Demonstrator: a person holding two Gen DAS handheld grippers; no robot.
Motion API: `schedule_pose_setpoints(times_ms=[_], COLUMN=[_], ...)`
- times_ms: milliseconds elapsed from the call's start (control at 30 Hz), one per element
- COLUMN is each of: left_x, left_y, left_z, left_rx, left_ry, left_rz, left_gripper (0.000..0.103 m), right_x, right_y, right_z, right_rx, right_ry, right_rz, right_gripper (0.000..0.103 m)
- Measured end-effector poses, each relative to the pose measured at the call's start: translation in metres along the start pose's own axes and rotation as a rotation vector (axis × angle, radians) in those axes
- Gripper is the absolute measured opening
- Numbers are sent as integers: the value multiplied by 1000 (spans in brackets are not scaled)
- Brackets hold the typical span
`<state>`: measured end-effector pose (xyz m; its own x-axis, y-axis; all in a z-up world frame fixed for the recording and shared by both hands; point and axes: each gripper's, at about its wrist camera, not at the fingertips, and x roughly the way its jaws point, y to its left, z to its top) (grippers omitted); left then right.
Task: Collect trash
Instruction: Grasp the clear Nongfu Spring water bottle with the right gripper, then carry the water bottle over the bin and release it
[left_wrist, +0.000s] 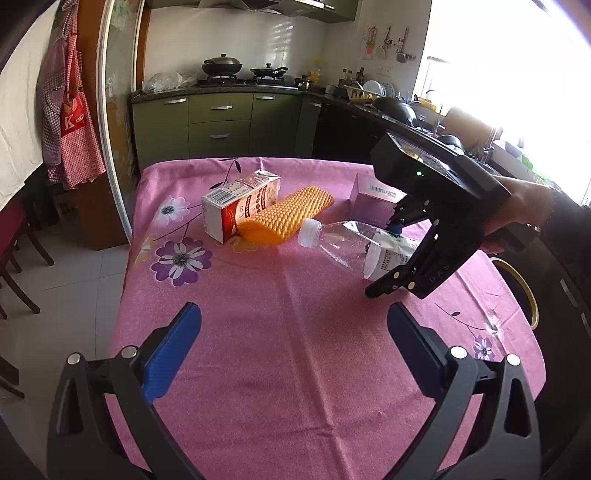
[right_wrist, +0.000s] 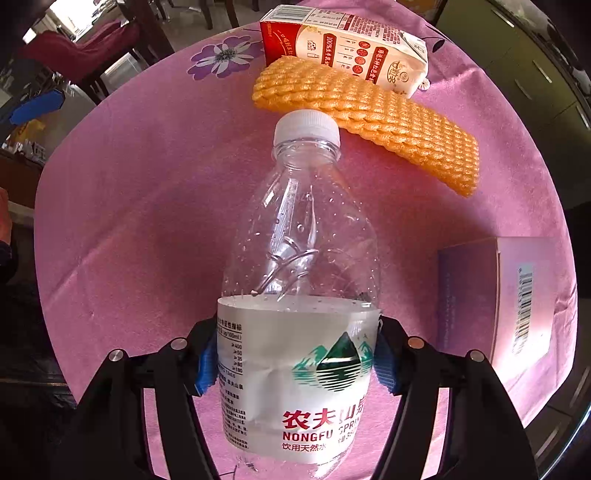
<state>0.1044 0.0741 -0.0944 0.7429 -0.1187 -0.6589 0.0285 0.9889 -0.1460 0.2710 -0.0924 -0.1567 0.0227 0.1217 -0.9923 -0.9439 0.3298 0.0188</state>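
Note:
An empty clear plastic bottle (right_wrist: 299, 258) with a white cap and white label lies on the pink tablecloth (right_wrist: 147, 184). My right gripper (right_wrist: 295, 358) is shut on the bottle at its label; it also shows in the left wrist view (left_wrist: 391, 254) gripping the bottle (left_wrist: 343, 240). An orange foam net (left_wrist: 291, 214) (right_wrist: 369, 114) leans on a red and white milk carton (left_wrist: 240, 199) (right_wrist: 343, 44). A purple box (left_wrist: 373, 199) (right_wrist: 509, 306) sits beside the bottle. My left gripper (left_wrist: 293, 332) is open and empty over the near part of the table.
The table's edges curve away left and right. A round bin with a yellow rim (left_wrist: 524, 291) stands at the right of the table. Dark chairs (left_wrist: 14, 254) stand at the left. Green kitchen cabinets (left_wrist: 221, 122) are behind.

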Motion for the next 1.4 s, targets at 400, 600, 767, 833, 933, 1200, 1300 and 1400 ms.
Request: schedule_pose_setpoints(times_ms=[400,600,767,833,933,1200,1300,1400], left_x=[-26,-42,-48,-48,-46,-47,-51,-53], left_y=[-8,-19,-31,-37,-48,-82,-91,-96], left_z=[-7,-12,-15,-14,-13,-15,-16,-15], left_rx=[21,44,74,82,100,170,195,215], left_ry=[-23,-35,-40,-41,-39,-30,-27,-29], left_rz=[-2,-6,-12,-20,-32,-39,-31,-23], left_gripper=[96,96,96,96,96,96,96,96], right_x=[-6,-34,-67,-80,-95,-75,-64,-67], right_y=[51,60,33,6,-34,-112,-130,-133], right_z=[-91,-165,-239,-269,-331,-431,-451,-469], right_rx=[175,370,609,717,903,1142,1196,1261], right_ry=[-68,-170,-249,-267,-281,-190,-216,-266], right_rz=[-45,-46,-121,-162,-232,-314,-344,-363], right_gripper=[64,64,64,64,64,65,69,72])
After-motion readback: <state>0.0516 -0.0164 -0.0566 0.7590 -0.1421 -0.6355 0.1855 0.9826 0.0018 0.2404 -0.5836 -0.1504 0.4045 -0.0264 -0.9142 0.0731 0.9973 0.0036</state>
